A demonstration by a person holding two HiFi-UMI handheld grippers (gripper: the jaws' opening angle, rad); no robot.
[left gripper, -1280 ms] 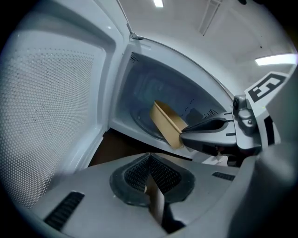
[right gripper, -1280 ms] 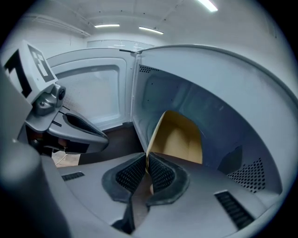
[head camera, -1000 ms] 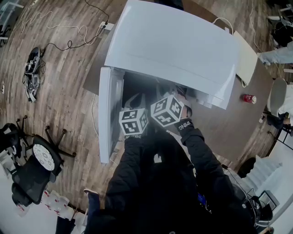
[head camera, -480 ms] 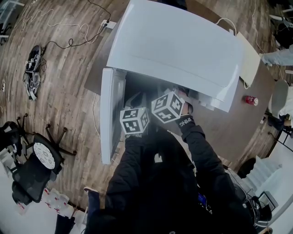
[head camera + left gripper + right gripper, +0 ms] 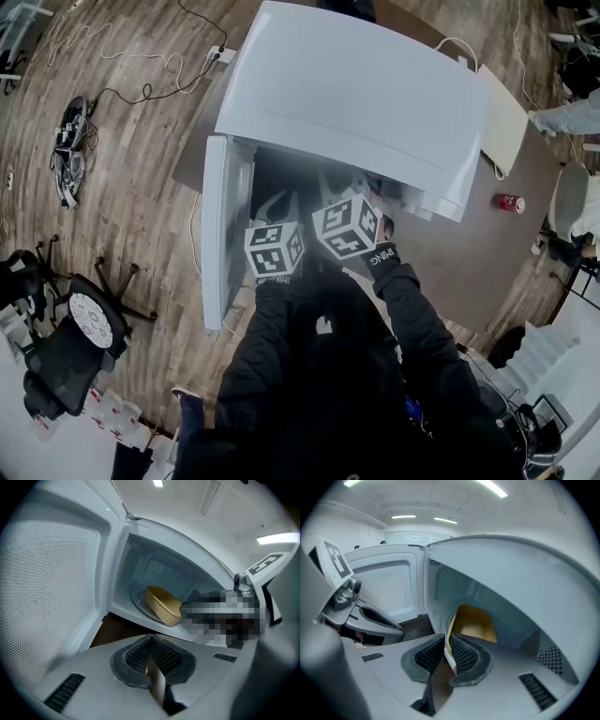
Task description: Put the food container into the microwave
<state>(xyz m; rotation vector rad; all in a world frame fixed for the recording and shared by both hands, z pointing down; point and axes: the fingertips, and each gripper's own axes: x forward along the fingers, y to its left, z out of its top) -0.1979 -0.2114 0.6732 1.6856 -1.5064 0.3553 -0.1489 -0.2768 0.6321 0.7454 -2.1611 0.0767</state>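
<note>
The white microwave (image 5: 356,94) stands on a brown table with its door (image 5: 217,234) swung open to the left. Inside, a tan food container (image 5: 164,605) rests tilted on the turntable. My right gripper (image 5: 446,651) reaches into the cavity and is shut on the near rim of the container (image 5: 474,623). My left gripper (image 5: 150,641) is just outside the opening, beside the open door, shut with nothing in it. In the head view only the two marker cubes show, in front of the opening; the jaws are hidden.
A red can (image 5: 509,202) lies on the table (image 5: 450,262) right of the microwave, and a white board (image 5: 506,122) leans behind it. On the wood floor to the left are cables (image 5: 67,141) and an office chair (image 5: 66,347).
Almost nothing differs. The right gripper's cube has shifted a little at the microwave opening, and the left one has stayed put.
</note>
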